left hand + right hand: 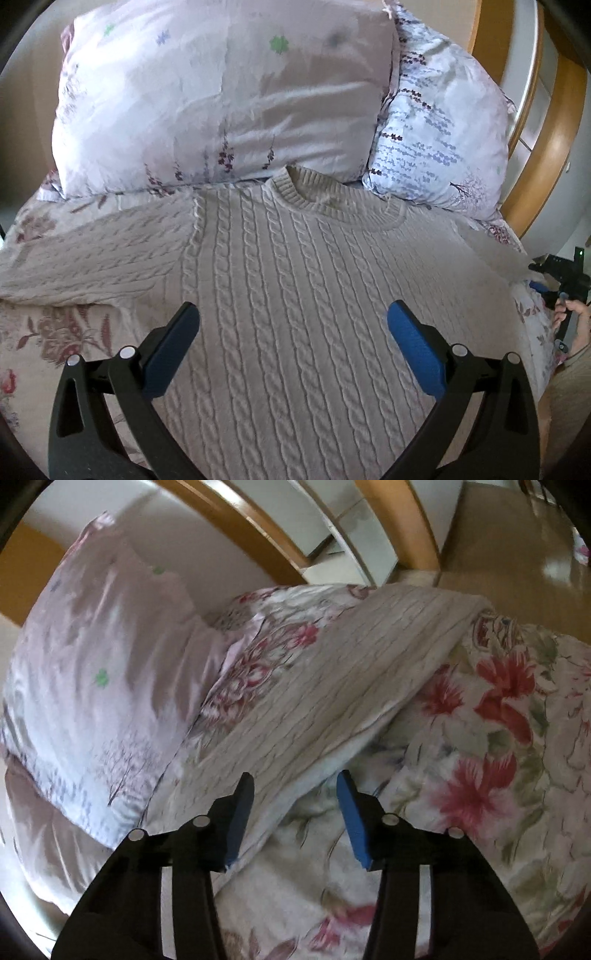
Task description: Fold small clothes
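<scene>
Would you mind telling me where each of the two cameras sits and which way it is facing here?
Left wrist: on the left gripper, jaws open, looking down over the sweater toward the pillows; a hand shows at right.
Right wrist: on the right gripper, jaws part open and empty, facing the sweater's sleeve on the floral bedspread; no hand shows.
Shared: sweater, pillows, wooden headboard.
</scene>
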Demonstrator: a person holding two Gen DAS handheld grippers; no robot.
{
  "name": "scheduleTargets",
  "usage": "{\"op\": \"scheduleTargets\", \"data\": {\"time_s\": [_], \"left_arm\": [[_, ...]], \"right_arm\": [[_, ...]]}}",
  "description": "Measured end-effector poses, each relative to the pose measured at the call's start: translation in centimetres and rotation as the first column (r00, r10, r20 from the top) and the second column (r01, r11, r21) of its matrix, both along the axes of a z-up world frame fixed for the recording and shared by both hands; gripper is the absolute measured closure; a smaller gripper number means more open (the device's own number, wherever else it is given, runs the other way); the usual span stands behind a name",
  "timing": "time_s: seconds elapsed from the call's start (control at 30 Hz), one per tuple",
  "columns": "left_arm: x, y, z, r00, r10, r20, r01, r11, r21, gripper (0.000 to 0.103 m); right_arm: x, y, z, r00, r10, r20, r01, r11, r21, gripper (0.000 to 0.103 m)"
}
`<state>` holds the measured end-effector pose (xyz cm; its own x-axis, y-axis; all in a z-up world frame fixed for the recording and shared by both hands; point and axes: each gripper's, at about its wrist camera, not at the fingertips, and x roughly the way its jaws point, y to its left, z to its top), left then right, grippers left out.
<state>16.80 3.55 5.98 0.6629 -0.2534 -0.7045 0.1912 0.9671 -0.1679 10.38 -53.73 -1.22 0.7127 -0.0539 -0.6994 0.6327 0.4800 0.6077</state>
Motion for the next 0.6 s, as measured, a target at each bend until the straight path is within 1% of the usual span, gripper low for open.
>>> {"op": "scheduleTargets", "data": {"time_s": [0.03,0.13,0.2,0.27,0.4,0.47,0.5,0.6], "left_arm": [[0.3,0.1,-0.2,1.000,0.002,-0.005,-0.002,1.000,-0.009,0.002],[1.0,0.1,-0.7,1.000,0.007,-0.019,-0.008,1.000,-0.024,0.002],[1.3,0.2,-1.0,1.000,0.009,-0.023,-0.010,0.999,-0.035,0.002],[1.6,0.2,-1.1,1.000,0.008,-0.026,-0.010,0.999,-0.044,0.002],[1.7,0.6,-1.5,1.000,0.007,-0.016,-0.008,0.997,-0.071,0.002],[1.7,1.0,-1.6,1.000,0.013,-0.007,-0.014,0.995,-0.097,0.002],[1.8,1.1,-1.6,1.000,0.017,-0.006,-0.017,0.994,-0.107,0.002],[2.0,1.5,-1.8,1.000,0.028,-0.010,-0.029,0.991,-0.129,0.002]], "right_arm": [[0.0,-0.5,-0.1,1.000,-0.011,0.006,0.011,1.000,0.004,0.060],[0.0,-1.0,-0.4,1.000,-0.029,0.006,0.029,1.000,-0.007,0.070],[0.4,-0.9,-0.4,1.000,-0.023,-0.012,0.023,0.999,-0.042,0.085],[0.9,-0.5,-0.4,1.000,-0.009,-0.021,0.007,0.997,-0.078,0.090],[1.5,1.1,1.8,0.999,0.035,0.005,-0.033,0.979,-0.201,0.092],[1.9,2.5,3.7,0.996,0.083,0.040,-0.070,0.964,-0.255,0.092],[2.3,3.6,4.9,0.990,0.124,0.068,-0.100,0.954,-0.284,0.092],[3.4,6.7,7.3,0.969,0.219,0.111,-0.169,0.923,-0.346,0.092]]}}
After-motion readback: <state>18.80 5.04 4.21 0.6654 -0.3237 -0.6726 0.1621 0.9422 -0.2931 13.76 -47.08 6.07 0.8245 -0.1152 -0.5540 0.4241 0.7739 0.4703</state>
